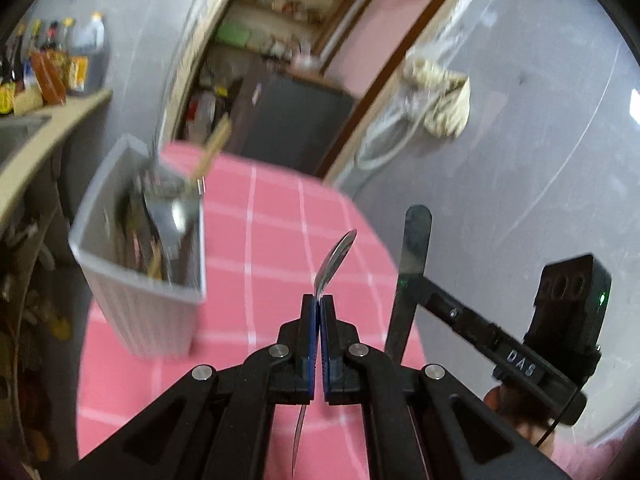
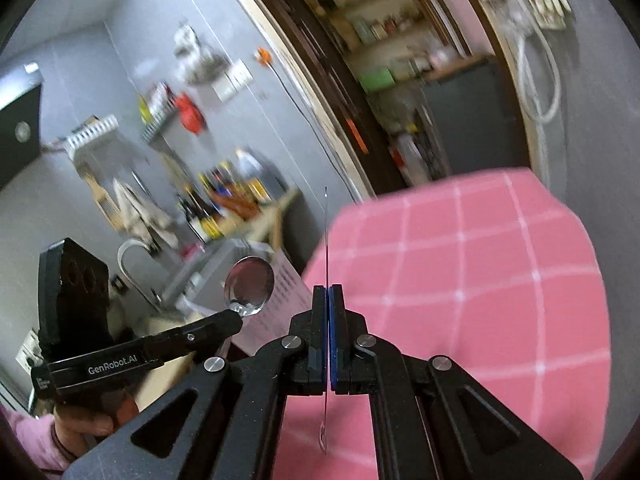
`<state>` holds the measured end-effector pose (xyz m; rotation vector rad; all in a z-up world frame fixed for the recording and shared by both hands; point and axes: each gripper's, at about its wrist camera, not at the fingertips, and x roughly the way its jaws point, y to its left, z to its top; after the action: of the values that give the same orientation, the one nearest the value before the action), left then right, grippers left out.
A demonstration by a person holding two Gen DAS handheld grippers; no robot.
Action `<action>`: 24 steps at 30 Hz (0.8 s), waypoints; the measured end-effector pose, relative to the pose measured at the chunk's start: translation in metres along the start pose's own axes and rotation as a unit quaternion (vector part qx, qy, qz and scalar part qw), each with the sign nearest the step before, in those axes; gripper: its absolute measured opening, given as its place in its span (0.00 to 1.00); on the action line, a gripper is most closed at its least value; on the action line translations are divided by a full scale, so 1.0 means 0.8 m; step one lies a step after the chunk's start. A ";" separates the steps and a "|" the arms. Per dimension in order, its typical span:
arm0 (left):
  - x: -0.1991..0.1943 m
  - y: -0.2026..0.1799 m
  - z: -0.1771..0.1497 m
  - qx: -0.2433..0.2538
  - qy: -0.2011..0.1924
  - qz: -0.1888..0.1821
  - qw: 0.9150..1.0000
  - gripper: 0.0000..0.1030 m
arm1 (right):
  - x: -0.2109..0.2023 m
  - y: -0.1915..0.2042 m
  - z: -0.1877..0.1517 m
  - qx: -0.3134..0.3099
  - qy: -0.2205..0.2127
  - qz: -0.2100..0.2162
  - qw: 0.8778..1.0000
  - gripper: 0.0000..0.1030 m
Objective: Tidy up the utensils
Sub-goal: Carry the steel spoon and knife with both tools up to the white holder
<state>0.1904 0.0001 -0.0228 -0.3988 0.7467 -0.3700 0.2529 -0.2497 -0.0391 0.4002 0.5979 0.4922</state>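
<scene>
Left gripper point(image 1: 319, 300) pinching spoon point(image 1: 335, 258), right gripper point(image 2: 328, 290) pinching knife point(image 2: 326, 240) — both hanging above pink surface point(image 1: 256, 248); next, drop into bin point(image 1: 140, 312) at left.

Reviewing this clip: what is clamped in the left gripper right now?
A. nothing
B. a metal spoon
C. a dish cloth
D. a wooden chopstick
B. The left gripper is shut on a metal spoon, its bowl sticking out past the fingertips above the pink checked tablecloth; the right wrist view shows the same bowl face-on.
</scene>
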 end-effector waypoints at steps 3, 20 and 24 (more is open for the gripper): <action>-0.019 0.002 0.028 -0.001 -0.045 -0.003 0.999 0.02 | 0.007 0.026 0.018 -0.007 -0.027 0.022 0.999 0.01; -0.008 0.099 0.099 -0.072 -0.211 -0.005 0.975 0.02 | 0.119 0.106 0.059 -0.015 -0.106 0.080 0.991 0.01; 0.009 0.122 0.091 -0.084 -0.214 -0.004 0.973 0.02 | 0.143 0.109 0.039 -0.025 -0.091 0.074 0.993 0.01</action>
<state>0.2647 0.0965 -0.0250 -0.6180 0.3547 -0.2164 0.3263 -0.1235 -0.0222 0.4381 0.3812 0.6046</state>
